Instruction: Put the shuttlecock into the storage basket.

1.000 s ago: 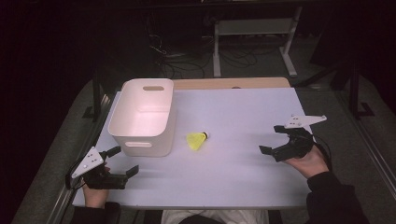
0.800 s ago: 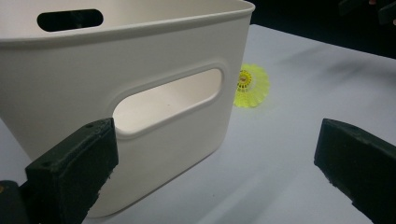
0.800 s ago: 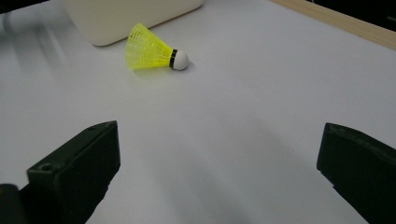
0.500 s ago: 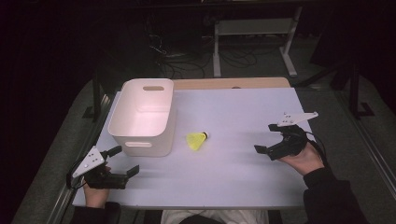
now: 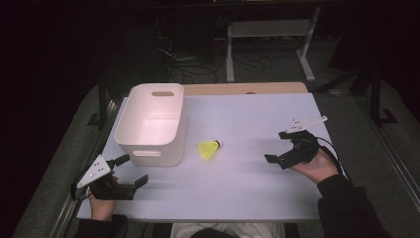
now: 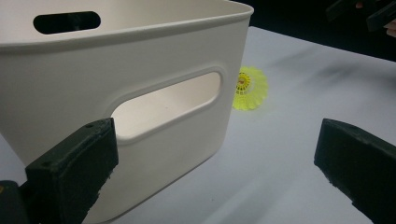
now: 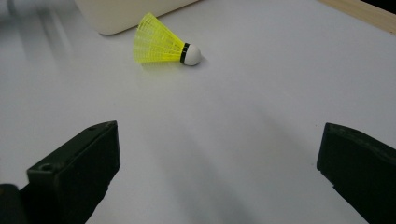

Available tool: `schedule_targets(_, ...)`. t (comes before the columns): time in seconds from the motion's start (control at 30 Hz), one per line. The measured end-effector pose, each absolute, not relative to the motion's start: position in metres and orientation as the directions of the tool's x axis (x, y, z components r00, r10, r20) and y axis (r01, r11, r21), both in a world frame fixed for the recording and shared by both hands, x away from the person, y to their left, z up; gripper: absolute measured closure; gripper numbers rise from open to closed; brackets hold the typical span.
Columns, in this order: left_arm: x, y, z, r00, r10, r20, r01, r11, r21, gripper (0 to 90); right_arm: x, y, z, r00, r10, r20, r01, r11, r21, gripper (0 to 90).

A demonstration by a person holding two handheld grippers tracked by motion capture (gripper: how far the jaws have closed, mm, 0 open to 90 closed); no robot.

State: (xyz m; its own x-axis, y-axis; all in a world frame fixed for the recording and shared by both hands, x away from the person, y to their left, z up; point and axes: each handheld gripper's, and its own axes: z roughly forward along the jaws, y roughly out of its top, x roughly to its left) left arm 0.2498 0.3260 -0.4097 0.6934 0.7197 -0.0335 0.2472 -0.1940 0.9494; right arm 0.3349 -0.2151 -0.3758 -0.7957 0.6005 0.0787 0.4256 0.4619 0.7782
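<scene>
— Claw [image 5: 132,170] on the left sits at the near left corner of the worktop [image 5: 257,119], jaws spread wide, nothing between them. See it from where you are?

— Yes. And the right claw [image 5: 277,146] is over by the right edge, held in a hand [image 5: 317,166], also wide open and empty. Both are well apart from the shuttlecock [image 5: 209,148].

— Where is that exactly?

— On the worktop near the middle, just beside the near right corner of the white bin [image 5: 151,124], not touching it as far as I can tell.

— From above it is only a yellow blob. Which way does it lie?

— The right gripper view settles that: the shuttlecock [image 7: 161,44] is on its side, long axis flat along the worktop, white cork nose with a black band pointing one way and the yellow skirt flaring toward the bin. In the high view the nose is at the upper right, away from the person.

— And the left gripper view?

— It looks past the bin's [image 6: 140,93] wall with its handle slot, and catches the open mouth of the yellow skirt [image 6: 251,87] beyond the corner. Farther off, at the top right, a dark bit of the other claw.
</scene>
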Motion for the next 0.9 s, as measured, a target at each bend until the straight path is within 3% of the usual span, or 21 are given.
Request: schedule_targets(0.9, 0.252, 0.325, -0.410, 0.702, 0.712, -0.032, 0.241, -0.195, 0.951, 0.0, 0.344, -0.192, -0.376, -0.830, 0.552, 0.076, 0.413, 0.516, 0.751, 0.0)
